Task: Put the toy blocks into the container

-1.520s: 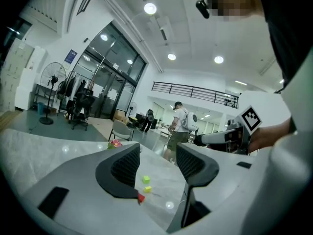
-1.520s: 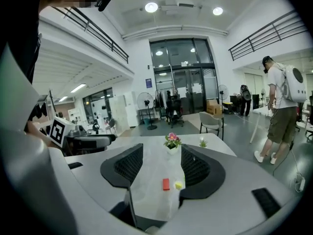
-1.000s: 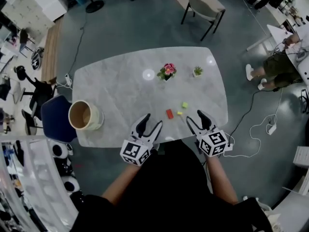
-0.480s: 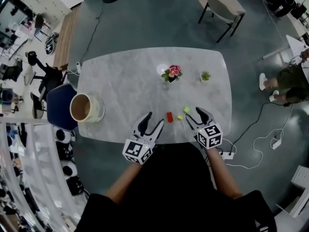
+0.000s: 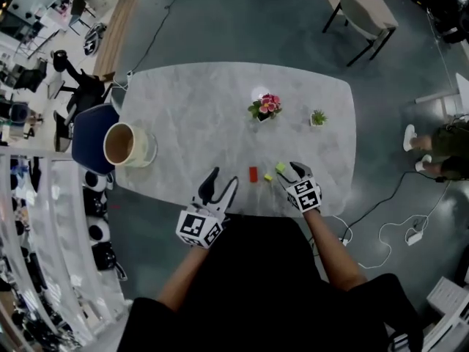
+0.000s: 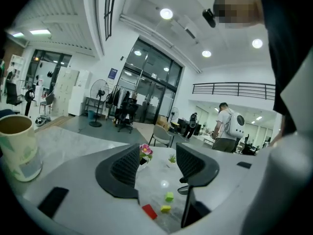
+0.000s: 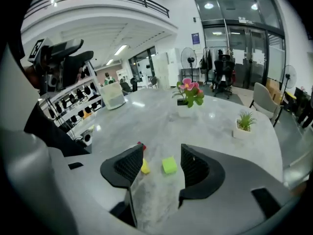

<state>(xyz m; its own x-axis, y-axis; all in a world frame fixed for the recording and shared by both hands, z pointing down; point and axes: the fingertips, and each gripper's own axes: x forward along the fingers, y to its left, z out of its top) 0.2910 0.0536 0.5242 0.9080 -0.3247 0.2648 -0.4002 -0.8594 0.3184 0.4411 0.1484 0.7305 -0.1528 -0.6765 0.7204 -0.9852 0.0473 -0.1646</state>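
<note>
Marble worktop (image 5: pixel 190 101), your near edge.
Your right tool (image 7: pixel 162 156) stands open, the green block (image 7: pixel 169 165) between its jaws untouched; your left tool (image 6: pixel 157 154) hangs open, empty.

The flower pot (image 5: pixel 266 107) stands near the middle of the table (image 5: pixel 183 116). The small plant (image 5: pixel 317 117) sits to its right. The container (image 5: pixel 126 145) stands well to its left, by the table's left edge. The toy blocks (image 5: pixel 268 177) lie in a short row on the person's side of the flower pot, near the table's near edge. The left gripper (image 5: pixel 222 180) is at that edge, left of the row. The right gripper (image 5: pixel 289 172) is just beside the row's right end.
</note>
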